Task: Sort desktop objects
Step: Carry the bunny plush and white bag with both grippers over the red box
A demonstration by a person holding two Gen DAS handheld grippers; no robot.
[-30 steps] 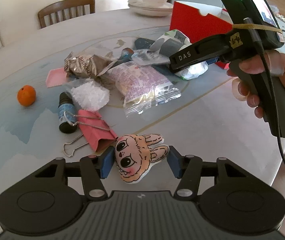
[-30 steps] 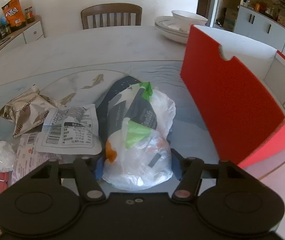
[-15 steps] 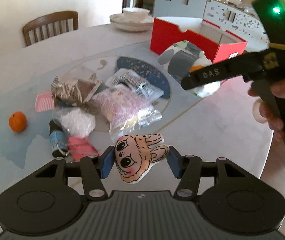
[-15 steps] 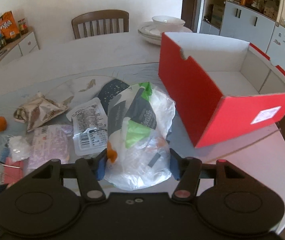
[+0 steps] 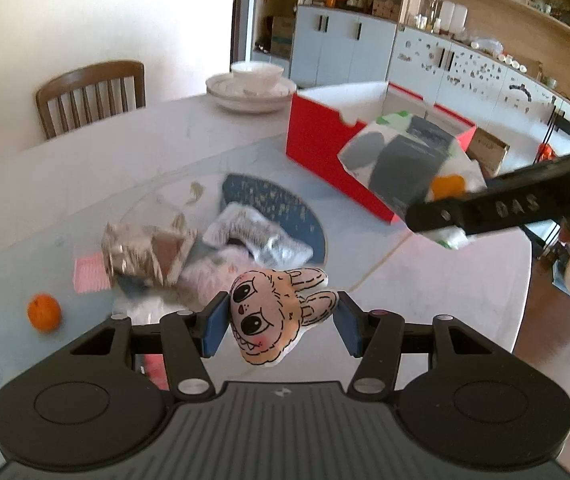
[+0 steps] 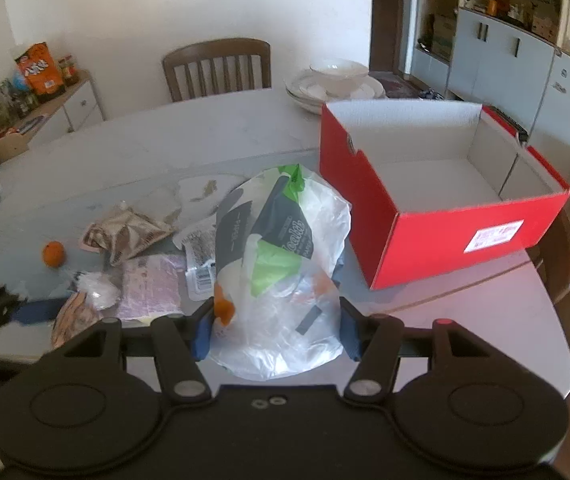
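That peach bunny-face plush (image 5: 275,314) with big black eyes is pinched in your left hand-held gripper (image 5: 277,322), up off the table (image 5: 425,304). Your right hand-held gripper (image 6: 275,330) is clamped on a crinkly white-green plastic bag (image 6: 281,260) beside the red box (image 6: 445,216).

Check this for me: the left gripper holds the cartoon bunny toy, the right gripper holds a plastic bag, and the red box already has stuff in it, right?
Not quite. The right wrist view shows the red box empty. The rest stands: left gripper holds the cartoon bunny toy, right gripper the plastic bag.
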